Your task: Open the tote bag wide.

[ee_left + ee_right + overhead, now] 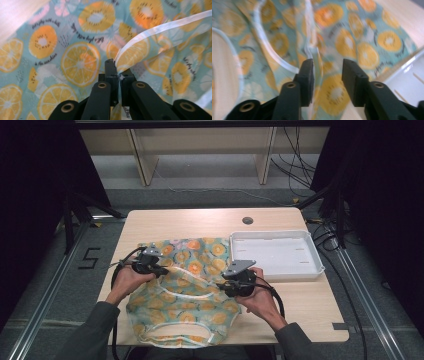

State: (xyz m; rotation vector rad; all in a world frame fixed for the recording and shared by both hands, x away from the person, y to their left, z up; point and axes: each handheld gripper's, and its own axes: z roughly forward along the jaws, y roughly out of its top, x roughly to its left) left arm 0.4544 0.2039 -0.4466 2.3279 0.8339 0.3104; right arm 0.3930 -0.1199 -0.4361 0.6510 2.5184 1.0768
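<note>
Your left gripper [117, 72] has its jaws clamped on the white trim [160, 28] of the fruit-print cloth bag [185, 290], spread mid-table. Right gripper [327, 75]: jaws apart w/ a cloth fold between, probably not gripped; view's blurry. White tray [315, 251] sits beside the bag.

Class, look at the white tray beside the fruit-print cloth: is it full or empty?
Empty. The high view shows the white tray with a bare floor inside its rim; the fruit-print cloth lies beside it on the table.
</note>
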